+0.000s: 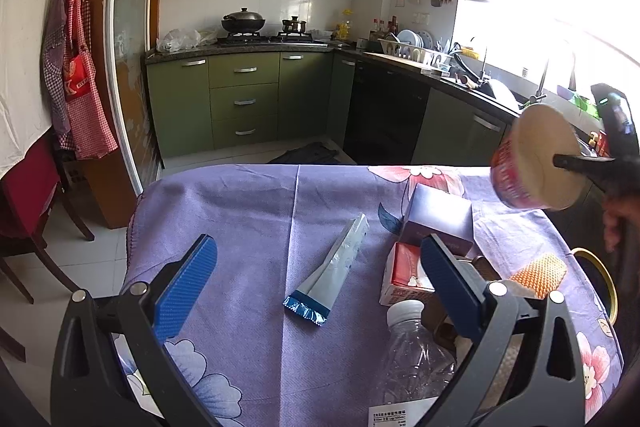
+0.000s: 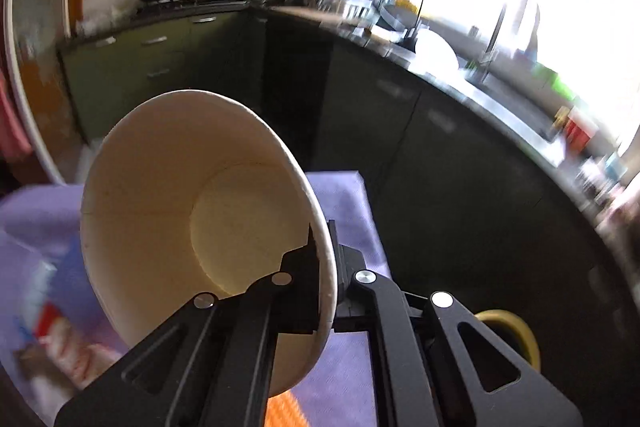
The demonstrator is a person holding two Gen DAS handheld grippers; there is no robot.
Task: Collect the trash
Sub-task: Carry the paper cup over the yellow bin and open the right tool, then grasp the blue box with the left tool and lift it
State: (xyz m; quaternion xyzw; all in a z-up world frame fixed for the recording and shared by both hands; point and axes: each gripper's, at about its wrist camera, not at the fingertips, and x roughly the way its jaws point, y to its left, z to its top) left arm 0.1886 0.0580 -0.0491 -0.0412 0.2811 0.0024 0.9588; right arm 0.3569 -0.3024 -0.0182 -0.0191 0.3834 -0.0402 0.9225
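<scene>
Right gripper (image 2: 326,259) pinches paper cup (image 2: 192,211) by its rim (red outside visible only from left wrist), left gripper (image 1: 320,259) spread wide above foil sachet (image 1: 332,267).

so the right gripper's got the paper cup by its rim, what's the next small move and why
Probably carry the paper cup on toward the yellow-rimmed bin just right of the table and let go over it. The right gripper is shut on the cup's rim, one finger inside the wall and one outside, and the cup is clear of the tablecloth. The left gripper is open with other trash below it.
</scene>
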